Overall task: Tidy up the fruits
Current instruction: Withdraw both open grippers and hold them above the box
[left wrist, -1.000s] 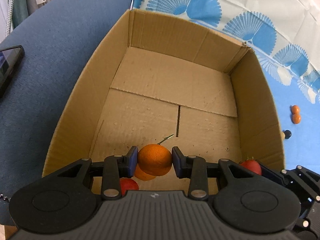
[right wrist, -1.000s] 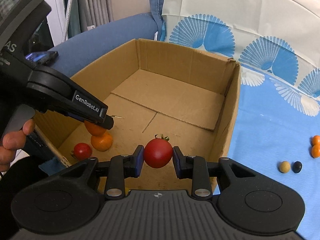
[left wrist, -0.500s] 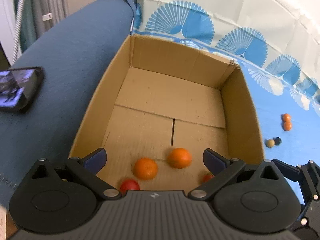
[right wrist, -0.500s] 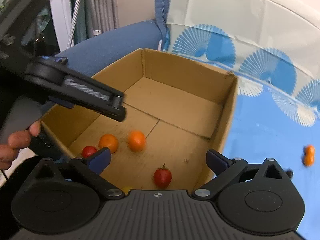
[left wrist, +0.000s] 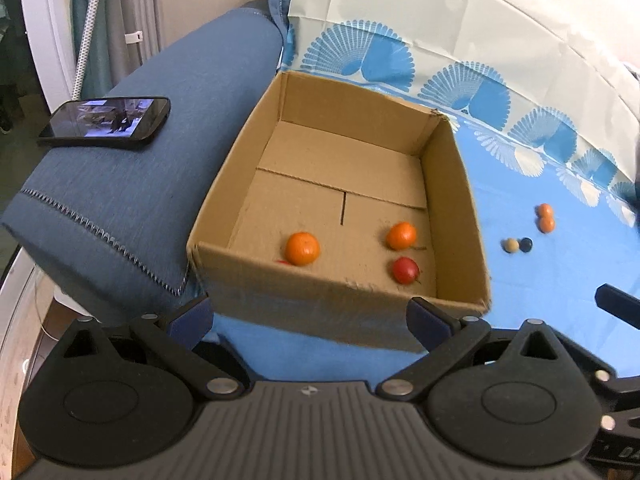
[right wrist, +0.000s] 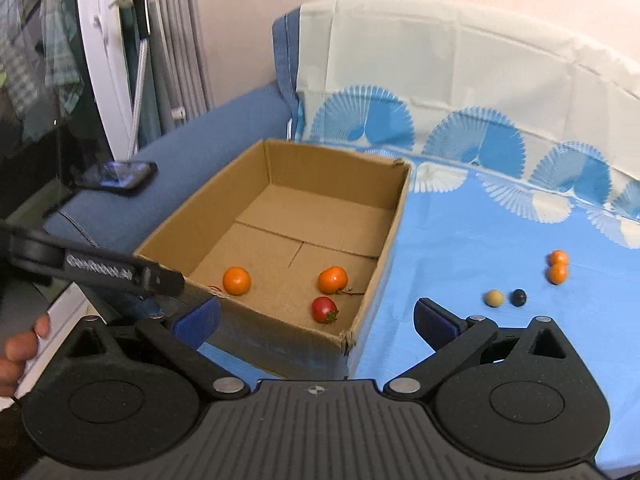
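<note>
An open cardboard box (left wrist: 352,114) (right wrist: 332,164) stands on a blue patterned cloth. On its floor lie two oranges (left wrist: 303,248) (left wrist: 401,235) and a red tomato (left wrist: 405,270). A sliver of another red fruit (left wrist: 282,262) shows behind the near wall. My left gripper (left wrist: 308,318) hangs open and holds nothing, above and in front of the box's near wall. My right gripper (right wrist: 318,318) is also open and holds nothing, near the box's front right corner, with the same oranges (right wrist: 236,280) (right wrist: 332,279) and tomato (right wrist: 324,309) beyond it.
On the cloth right of the box lie two small orange fruits (right wrist: 557,266), a beige ball (right wrist: 494,298) and a dark ball (right wrist: 518,297). A phone (left wrist: 106,122) rests on the blue sofa arm (left wrist: 132,184) left of the box. A hand (right wrist: 20,348) holds the left gripper's handle.
Both grippers opened: the left let go of an orange, the right a tomato, and both fruits now lie in the box. Both grippers have risen and drawn back from the box.
</note>
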The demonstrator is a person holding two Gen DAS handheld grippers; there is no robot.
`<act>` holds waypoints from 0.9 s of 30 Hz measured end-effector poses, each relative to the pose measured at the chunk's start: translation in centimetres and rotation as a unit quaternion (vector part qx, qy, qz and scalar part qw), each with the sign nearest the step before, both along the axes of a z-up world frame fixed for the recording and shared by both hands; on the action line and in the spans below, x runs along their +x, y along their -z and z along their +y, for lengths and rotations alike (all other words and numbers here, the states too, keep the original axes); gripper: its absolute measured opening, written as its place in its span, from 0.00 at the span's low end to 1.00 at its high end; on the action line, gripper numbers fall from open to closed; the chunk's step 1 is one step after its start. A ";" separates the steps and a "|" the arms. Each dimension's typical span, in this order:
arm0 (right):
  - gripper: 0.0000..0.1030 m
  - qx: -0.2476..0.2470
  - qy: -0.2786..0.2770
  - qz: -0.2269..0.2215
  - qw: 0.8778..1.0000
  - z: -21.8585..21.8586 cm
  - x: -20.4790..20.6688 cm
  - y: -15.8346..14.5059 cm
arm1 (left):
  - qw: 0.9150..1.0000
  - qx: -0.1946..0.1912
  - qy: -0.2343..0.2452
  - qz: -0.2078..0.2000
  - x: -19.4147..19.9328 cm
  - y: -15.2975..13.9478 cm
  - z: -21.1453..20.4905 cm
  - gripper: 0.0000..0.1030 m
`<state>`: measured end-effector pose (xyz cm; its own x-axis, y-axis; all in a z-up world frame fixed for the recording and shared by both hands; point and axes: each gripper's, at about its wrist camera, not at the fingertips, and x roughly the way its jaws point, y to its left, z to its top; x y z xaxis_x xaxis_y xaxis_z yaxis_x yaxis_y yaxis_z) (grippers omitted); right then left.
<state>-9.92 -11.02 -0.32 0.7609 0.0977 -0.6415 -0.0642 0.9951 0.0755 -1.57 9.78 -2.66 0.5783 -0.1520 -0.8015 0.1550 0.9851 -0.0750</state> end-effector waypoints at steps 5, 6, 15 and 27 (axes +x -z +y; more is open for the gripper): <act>0.99 -0.005 0.005 -0.023 1.000 0.3 -2.7 -1.0 | 1.000 -0.011 0.004 -0.009 -2.8 -0.8 -0.2 1.00; 0.99 -0.005 0.005 -0.028 1.000 0.2 -3.1 -1.2 | 1.000 -0.011 0.005 -0.012 -3.2 -0.9 -0.3 1.00; 0.99 -0.001 0.006 -0.062 0.998 0.0 -6.0 -2.7 | 0.999 -0.009 0.010 -0.042 -5.9 -2.6 -0.8 1.00; 0.99 0.003 0.009 -0.077 0.997 -0.3 -7.2 -3.3 | 0.998 -0.006 0.019 -0.055 -7.0 -3.4 -1.2 1.00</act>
<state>-17.14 -11.32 2.93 0.8521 0.0865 -0.5163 -0.0577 0.9958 0.0716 -8.62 8.58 0.77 0.6571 -0.1856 -0.7306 0.2005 0.9773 -0.0680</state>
